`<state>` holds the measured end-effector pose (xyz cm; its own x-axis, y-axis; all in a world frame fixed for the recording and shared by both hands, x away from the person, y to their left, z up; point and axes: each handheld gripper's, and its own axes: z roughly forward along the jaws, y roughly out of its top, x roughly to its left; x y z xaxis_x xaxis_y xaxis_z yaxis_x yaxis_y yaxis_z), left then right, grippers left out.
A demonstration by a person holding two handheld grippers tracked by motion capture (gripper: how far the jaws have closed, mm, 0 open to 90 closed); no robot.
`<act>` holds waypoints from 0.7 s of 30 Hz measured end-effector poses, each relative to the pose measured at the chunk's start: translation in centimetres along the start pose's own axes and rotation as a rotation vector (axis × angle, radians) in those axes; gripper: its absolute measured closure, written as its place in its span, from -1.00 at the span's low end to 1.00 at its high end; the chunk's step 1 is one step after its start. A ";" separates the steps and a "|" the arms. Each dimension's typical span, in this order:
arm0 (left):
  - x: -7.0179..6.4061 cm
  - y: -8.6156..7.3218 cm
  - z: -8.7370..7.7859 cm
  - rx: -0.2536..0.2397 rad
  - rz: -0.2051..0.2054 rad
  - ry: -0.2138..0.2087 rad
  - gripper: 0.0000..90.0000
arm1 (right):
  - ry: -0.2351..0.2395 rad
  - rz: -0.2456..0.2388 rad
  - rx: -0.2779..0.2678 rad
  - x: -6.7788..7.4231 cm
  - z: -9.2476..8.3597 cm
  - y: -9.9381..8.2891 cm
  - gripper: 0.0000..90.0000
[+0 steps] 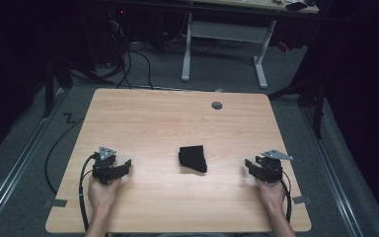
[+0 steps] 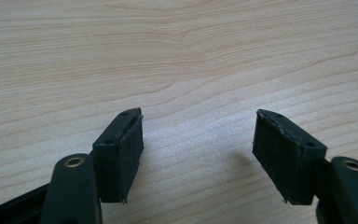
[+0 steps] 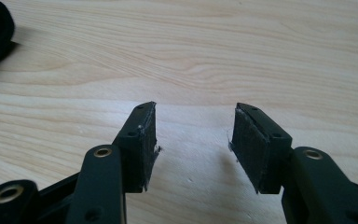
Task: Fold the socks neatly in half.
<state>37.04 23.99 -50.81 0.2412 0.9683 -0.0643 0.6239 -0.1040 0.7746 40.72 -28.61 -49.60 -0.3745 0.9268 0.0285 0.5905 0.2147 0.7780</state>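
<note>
Between both claws, black cloth (image 1: 193, 158)

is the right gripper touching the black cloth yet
Apart. In the high view bare table separates the right gripper from the folded black cloth; the right gripper view shows open jaws with only wood between them.

Both forearms enter from the near edge. Left gripper (image 1: 124, 165) low, jaws apart with nothing between, pointing inward. Right gripper (image 1: 248, 163) likewise low, jaws apart, nothing between, pointing inward.
</note>
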 end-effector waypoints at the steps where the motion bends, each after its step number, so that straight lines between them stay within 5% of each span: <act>1: 0.0 0.0 0.1 0.000 0.001 0.000 -0.25 | -0.005 0.003 0.002 -0.2 0.0 -0.2 0.10; 13: -0.6 0.2 0.4 0.024 0.055 0.019 -0.32 | -0.057 -0.018 0.036 -0.4 0.6 -0.7 0.03; 21: -0.9 0.2 0.5 0.029 0.067 0.021 -0.38 | -0.044 -0.026 0.046 -0.4 0.6 -0.7 -0.14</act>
<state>37.38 23.01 -50.90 0.2676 0.9635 0.0007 0.6281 -0.1750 0.7582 40.87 -28.96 -50.55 -0.3585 0.9333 -0.0199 0.6134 0.2515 0.7487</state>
